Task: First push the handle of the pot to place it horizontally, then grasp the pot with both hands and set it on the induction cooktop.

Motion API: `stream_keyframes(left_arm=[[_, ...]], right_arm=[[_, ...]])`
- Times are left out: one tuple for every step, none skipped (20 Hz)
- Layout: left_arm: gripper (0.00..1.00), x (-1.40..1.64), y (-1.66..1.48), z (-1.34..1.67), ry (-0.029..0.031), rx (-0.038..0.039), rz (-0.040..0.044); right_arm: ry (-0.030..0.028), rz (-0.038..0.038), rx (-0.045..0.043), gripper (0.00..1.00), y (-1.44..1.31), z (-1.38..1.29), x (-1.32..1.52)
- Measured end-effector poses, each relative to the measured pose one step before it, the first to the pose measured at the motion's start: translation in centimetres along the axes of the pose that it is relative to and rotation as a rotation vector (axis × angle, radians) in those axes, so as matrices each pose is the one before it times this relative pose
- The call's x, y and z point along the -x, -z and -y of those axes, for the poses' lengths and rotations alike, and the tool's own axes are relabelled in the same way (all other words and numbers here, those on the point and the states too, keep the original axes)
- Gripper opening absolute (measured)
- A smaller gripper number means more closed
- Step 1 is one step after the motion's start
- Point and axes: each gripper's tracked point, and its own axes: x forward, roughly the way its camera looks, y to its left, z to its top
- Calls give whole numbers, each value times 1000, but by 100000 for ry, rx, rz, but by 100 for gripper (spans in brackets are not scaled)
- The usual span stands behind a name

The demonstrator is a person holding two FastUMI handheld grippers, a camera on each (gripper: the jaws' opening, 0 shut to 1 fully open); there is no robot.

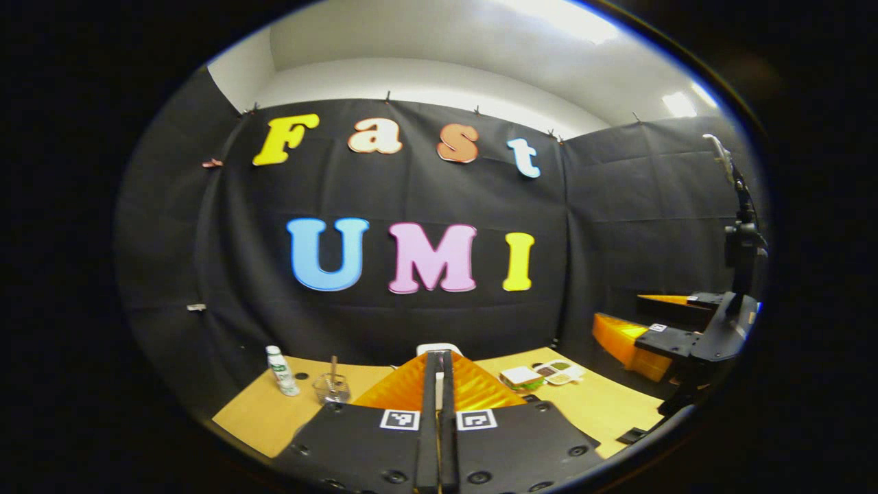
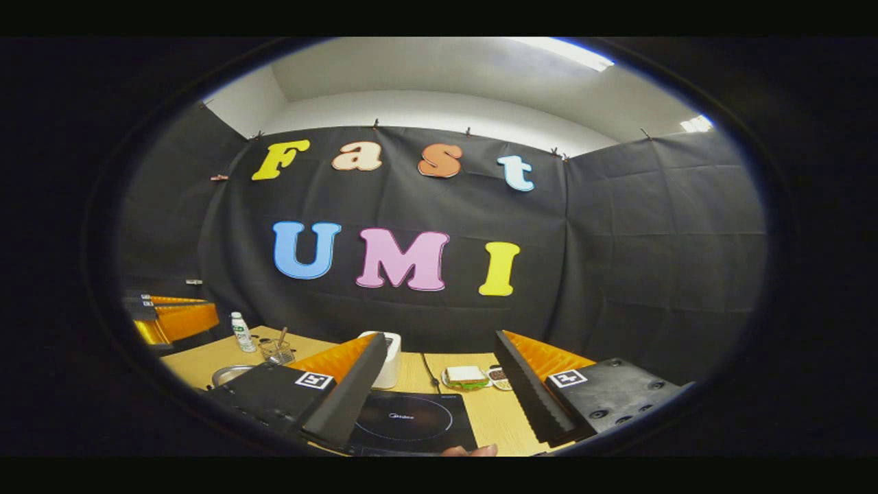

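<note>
Left tongs (image 1: 439,384) are held level, clenched on nothing, while right tongs (image 2: 439,391) are held released above the induction cooktop (image 2: 411,422).

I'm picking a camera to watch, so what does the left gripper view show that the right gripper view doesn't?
Left gripper view: the left gripper up close, fingers shut together. Right gripper view: the induction cooktop, what looks like the rim of the pot, and the right gripper up close, open. Shared: bottle, wire basket, sandwich, table.
</note>
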Motion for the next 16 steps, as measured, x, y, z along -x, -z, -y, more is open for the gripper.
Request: stream_keyframes(left_arm=[[5, 400, 896, 82, 1731, -899, -3891], [5, 10, 819, -90, 20, -326, -3920], [5, -314, 1740, 112, -117, 103, -6829], [5, -179, 1648, 58, -348, 647, -6471], [5, -245, 1727, 106, -94, 1035, -6481], [7, -205, 1570, -46, 59, 1245, -5649], [5, -279, 1623, 114, 822, 1779, -5595], [5, 5, 1398, 71, 1245, 2544, -4436], [5, -269, 1230, 123, 1358, 2779, -4083], [5, -76, 1178, -157, 497, 2090, -3833], [5, -92, 1352, -332, -92, 1292, -3623], [5, -40, 1143, -449, -348, 727, -3826], [5, -221, 1507, -592, -383, 640, -3823], [5, -87, 1106, -516, -190, 816, -3662], [5, -157, 830, -545, -146, 977, -2405], [5, -84, 647, -701, -288, 912, -2024]], right_arm=[[-32, -197, 79, 98, 42, 22, 44], [-109, -121, 84, 98, -14, -32, -14], [-14, -24, 91, 98, -58, -14, 87], [-68, -113, 44, 96, 81, 17, -16], [-118, -206, 32, 98, 52, 9, 45], [-126, -317, 3, 98, 43, 4, -4], [-5, -424, 29, 98, 132, 1, 48], [-108, -458, 100, 98, 104, 40, 28], [60, -455, 423, 98, 121, 64, -6], [-20, -371, 411, 98, 159, 94, -12], [-116, -261, 72, 98, 104, 1, 23], [12, -241, -322, 98, 105, 90, 70], [-51, -345, -449, 98, 212, 47, 140], [-51, -416, -312, 98, 180, 78, 240], [-119, -328, -85, 98, 429, 87, 724], [-9, -249, 157, 98, 125, 1, 425]])
